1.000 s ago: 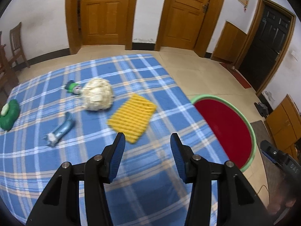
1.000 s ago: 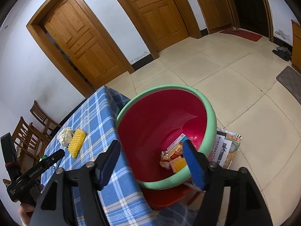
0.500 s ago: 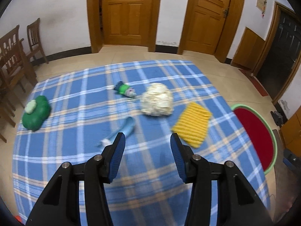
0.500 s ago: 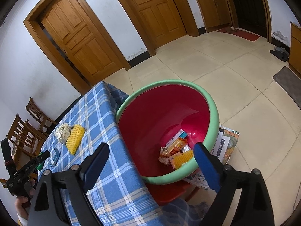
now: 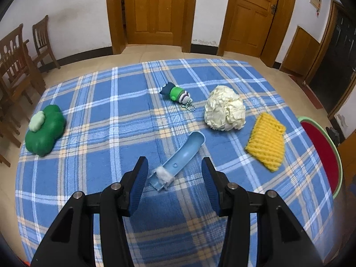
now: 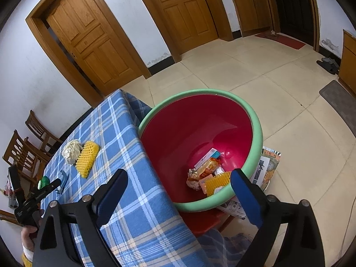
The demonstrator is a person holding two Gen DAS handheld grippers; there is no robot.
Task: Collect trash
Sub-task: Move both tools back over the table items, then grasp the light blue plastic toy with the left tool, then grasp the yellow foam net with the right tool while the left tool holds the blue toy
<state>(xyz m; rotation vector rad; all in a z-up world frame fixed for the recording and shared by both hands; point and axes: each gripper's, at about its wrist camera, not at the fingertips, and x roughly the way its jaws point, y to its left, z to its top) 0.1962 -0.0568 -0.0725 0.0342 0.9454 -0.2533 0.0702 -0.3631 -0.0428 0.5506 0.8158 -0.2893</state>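
My left gripper (image 5: 174, 170) is open above the blue plaid table (image 5: 106, 111), its fingers either side of the near end of a light blue plastic scoop (image 5: 180, 158) with a white tuft. Farther off lie a crumpled cream paper ball (image 5: 224, 111), a yellow foam net (image 5: 267, 144) and a small green toy (image 5: 176, 94). My right gripper (image 6: 178, 191) is wide open with nothing in it, hanging over the near rim of the red basin with a green rim (image 6: 255, 122). Wrappers and a yellow net (image 6: 217, 181) lie in its bottom.
A green plush (image 5: 43, 131) sits at the table's left edge. Wooden chairs (image 5: 20, 62) stand beyond it. The basin rests on a red stool (image 6: 200, 221) at the table's right side, with papers (image 6: 264, 166) on the tiled floor. A hand (image 6: 29, 237) holds the left gripper.
The left gripper swung left from the yellow net to the blue scoop, which now sits between its fingers. The right gripper opened wider and stayed over the basin.
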